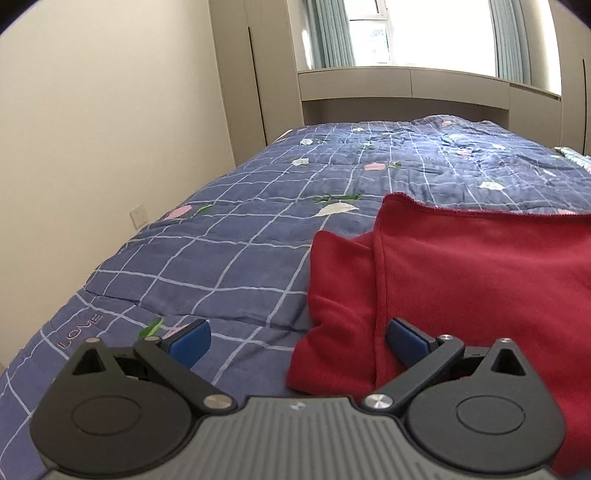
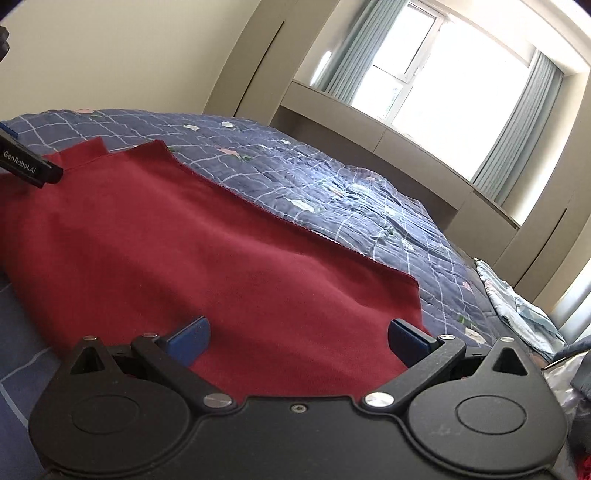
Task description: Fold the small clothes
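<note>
A red top [image 1: 461, 280] lies spread out on a bed with a blue blanket [image 1: 229, 236]. The blanket has thin white lines that make squares, and little pink and white flowers with green leaves. Near the left claw, the word "LOVE" [image 1: 80, 331] is sewn on it in pink.

The left claw [image 1: 298, 338] is low, near the left edge of the red top. Its 2 blue fingers are wide apart and hold nothing. The left finger [image 1: 190, 345] is over the blue blanket. The right finger [image 1: 408, 341] is over the red cloth, but I cannot tell if it touches. On this side the top has a fold — one flap [image 1: 340, 306] sticks out to the left, lower than the big flat part.

The right claw [image 2: 298, 338] is also low, at the near edge of the red top [image 2: 207, 251]. Its fingers are wide apart too, with nothing between them but the flat cloth below. From this side the top looks smooth, and its far edge runs across the blanket [image 2: 332, 192].

A black bar that says "GenRobot.AI" [image 2: 27, 168] shows at the far left of the right view, over the red cloth.

Behind the bed are a bright window [image 1: 436, 33] and pale green curtains [image 1: 330, 33]. Some light blue cloth [image 2: 517, 310] sits bunched up at the right side of the bed.
</note>
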A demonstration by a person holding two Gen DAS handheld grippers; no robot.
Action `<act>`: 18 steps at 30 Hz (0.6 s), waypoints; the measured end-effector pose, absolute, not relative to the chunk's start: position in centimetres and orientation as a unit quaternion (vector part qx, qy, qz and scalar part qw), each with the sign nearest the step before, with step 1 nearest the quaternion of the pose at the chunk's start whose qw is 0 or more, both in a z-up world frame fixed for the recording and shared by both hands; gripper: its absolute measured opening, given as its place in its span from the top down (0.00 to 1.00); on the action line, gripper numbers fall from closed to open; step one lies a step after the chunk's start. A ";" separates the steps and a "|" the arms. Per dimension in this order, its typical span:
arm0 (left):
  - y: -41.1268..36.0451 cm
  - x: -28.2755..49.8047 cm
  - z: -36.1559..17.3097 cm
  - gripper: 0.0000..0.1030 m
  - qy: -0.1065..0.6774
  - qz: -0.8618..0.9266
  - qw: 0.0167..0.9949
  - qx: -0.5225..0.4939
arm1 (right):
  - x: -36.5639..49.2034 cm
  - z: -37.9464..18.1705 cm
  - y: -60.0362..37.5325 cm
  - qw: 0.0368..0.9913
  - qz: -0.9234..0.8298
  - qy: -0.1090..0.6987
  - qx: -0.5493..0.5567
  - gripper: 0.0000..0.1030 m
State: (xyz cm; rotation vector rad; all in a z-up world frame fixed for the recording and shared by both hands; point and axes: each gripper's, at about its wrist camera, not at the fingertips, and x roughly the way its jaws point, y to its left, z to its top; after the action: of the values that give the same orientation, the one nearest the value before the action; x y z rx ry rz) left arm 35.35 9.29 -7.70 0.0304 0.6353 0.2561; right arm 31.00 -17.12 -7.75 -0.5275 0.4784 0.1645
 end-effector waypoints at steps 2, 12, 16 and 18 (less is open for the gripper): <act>9.7 35.0 -7.2 0.00 0.314 0.121 0.942 0.000 | 30.8 -7.0 -17.2 0.937 0.078 0.232 -0.251 0.01; 11.5 30.4 -5.1 0.00 0.337 0.100 0.927 -0.130 | 29.3 -6.4 -15.5 0.952 0.092 0.218 -0.194 0.01; 11.3 29.2 -6.2 0.00 0.356 0.086 0.914 -0.177 | 29.3 -7.2 -14.5 0.952 0.095 0.220 -0.191 0.01; 11.1 28.7 -7.0 0.00 0.354 0.092 0.909 -0.201 | 29.5 -7.8 -14.2 0.951 0.091 0.222 -0.197 0.01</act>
State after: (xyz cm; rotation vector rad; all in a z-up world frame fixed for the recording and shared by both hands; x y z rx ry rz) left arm 28.71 11.13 -6.99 -0.4137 0.7306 0.1906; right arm 29.48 -14.17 -7.78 -0.4009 0.4505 0.1847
